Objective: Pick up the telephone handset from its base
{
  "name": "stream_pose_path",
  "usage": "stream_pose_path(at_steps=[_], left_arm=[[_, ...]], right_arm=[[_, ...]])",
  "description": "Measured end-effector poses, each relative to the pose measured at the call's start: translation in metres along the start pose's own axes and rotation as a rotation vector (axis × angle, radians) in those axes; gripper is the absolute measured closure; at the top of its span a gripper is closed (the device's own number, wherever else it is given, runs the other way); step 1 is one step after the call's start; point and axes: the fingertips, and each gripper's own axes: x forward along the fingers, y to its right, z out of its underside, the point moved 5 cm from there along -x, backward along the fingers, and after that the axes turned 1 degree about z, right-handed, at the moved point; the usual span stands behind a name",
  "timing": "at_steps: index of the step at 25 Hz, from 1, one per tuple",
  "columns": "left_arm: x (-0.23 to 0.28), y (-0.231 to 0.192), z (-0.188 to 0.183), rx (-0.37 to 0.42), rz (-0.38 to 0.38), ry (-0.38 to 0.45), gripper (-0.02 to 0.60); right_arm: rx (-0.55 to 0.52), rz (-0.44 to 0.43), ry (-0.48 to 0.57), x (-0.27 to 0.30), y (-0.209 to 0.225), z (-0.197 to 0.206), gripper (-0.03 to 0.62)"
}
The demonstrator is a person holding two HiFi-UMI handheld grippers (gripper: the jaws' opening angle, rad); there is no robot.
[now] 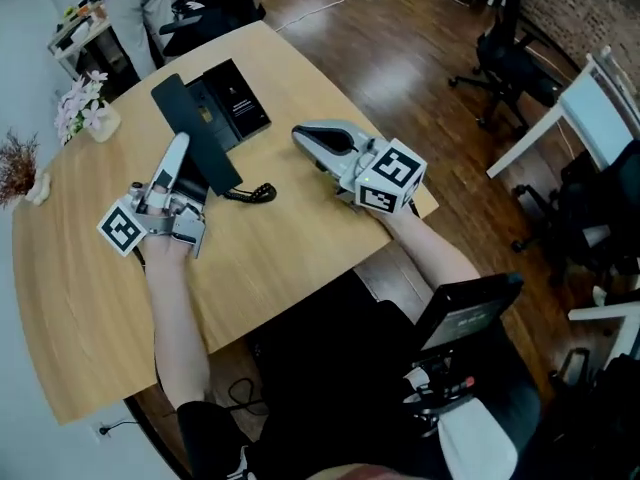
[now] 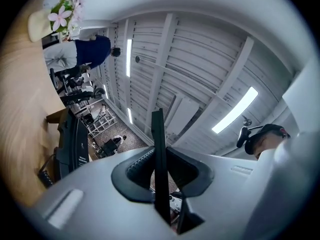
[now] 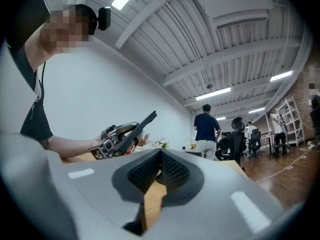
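In the head view my left gripper (image 1: 178, 150) is shut on the long black telephone handset (image 1: 195, 128). The handset is raised and tilted over the wooden table (image 1: 90, 298), and its coiled cord (image 1: 250, 193) trails on the tabletop. Just behind it lies the black phone base (image 1: 238, 100). In the left gripper view the handset (image 2: 159, 159) shows as a thin black edge clamped between the pads, with the base (image 2: 70, 144) at the left. My right gripper (image 1: 302, 136) rests shut and empty on the table. In the right gripper view, the handset (image 3: 141, 125) slants up.
A vase of pink flowers (image 1: 85, 108) and a dried sprig (image 1: 15, 158) stand at the table's far left edge. Office chairs (image 1: 510, 58) and a white desk (image 1: 600, 108) stand on the wooden floor to the right. A person (image 3: 206, 126) stands beyond the table.
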Motion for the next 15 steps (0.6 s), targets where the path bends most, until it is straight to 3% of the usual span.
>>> stream_pose_path(at_steps=[15], left_arm=[[0.012, 0.009, 0.015, 0.014, 0.029, -0.027, 0.505]], right_arm=[[-0.024, 0.01, -0.024, -0.013, -0.005, -0.002, 0.591]])
